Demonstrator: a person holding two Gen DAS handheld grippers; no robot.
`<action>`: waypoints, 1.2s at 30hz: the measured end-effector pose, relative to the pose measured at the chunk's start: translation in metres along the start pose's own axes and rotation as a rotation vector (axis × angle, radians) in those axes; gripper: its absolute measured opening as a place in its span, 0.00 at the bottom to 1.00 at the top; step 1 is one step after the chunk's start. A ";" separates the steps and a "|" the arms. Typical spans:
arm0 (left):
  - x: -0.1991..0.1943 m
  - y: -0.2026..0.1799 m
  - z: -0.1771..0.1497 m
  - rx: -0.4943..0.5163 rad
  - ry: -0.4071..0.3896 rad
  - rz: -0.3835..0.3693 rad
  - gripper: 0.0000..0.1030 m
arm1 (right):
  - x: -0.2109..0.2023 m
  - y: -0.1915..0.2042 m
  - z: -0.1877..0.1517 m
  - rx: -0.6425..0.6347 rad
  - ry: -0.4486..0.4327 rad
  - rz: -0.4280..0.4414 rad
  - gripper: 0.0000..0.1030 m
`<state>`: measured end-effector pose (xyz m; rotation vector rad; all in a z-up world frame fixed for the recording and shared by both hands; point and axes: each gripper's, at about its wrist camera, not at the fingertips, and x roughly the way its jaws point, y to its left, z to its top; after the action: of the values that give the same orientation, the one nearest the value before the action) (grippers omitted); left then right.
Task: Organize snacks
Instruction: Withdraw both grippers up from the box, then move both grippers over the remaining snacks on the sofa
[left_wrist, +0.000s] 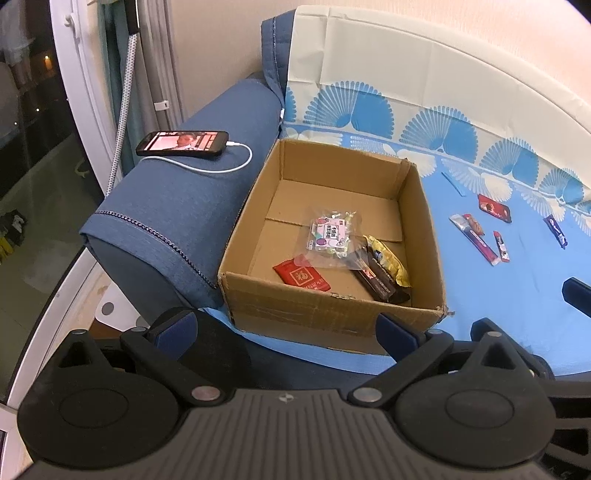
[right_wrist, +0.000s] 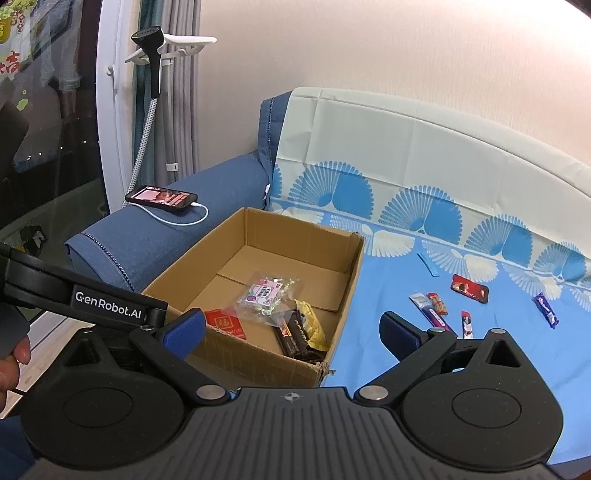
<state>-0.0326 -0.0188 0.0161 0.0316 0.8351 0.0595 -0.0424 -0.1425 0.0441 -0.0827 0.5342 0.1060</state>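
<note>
On the blue fan-print sheet (left_wrist: 480, 295), open brown cardboard box (left_wrist: 417, 236) holding clear candy bag (left_wrist: 330, 236), flat red packet (left_wrist: 301, 277), dark chocolate bars (left_wrist: 380, 278), yellow wrapper (left_wrist: 388, 260), loose snack sticks (left_wrist: 480, 236) well apart outside, left gripper (left_wrist: 288, 325) and right gripper (right_wrist: 291, 328) both spread wide, empty.

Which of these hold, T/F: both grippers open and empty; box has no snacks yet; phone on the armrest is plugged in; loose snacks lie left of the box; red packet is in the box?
1. Both the left gripper and the right gripper are open and empty. True.
2. The cardboard box has no snacks yet. False: several packets already lie inside.
3. The phone on the armrest is plugged in. True: a white cable runs from it.
4. Loose snacks lie left of the box. False: they lie to its right on the blue cloth.
5. The red packet is in the box. True.
</note>
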 end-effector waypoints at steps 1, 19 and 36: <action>0.000 0.000 0.000 -0.002 -0.002 0.001 1.00 | 0.000 -0.001 -0.001 -0.004 0.000 0.000 0.98; 0.020 -0.016 0.002 0.043 0.048 0.007 1.00 | 0.017 -0.015 -0.009 0.032 0.060 0.038 0.98; 0.077 -0.101 0.030 0.214 0.213 0.020 1.00 | 0.056 -0.108 -0.037 0.301 0.139 -0.003 0.98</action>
<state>0.0456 -0.1150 -0.0261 0.2379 1.0518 -0.0084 -0.0002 -0.2493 -0.0111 0.2042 0.6832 0.0155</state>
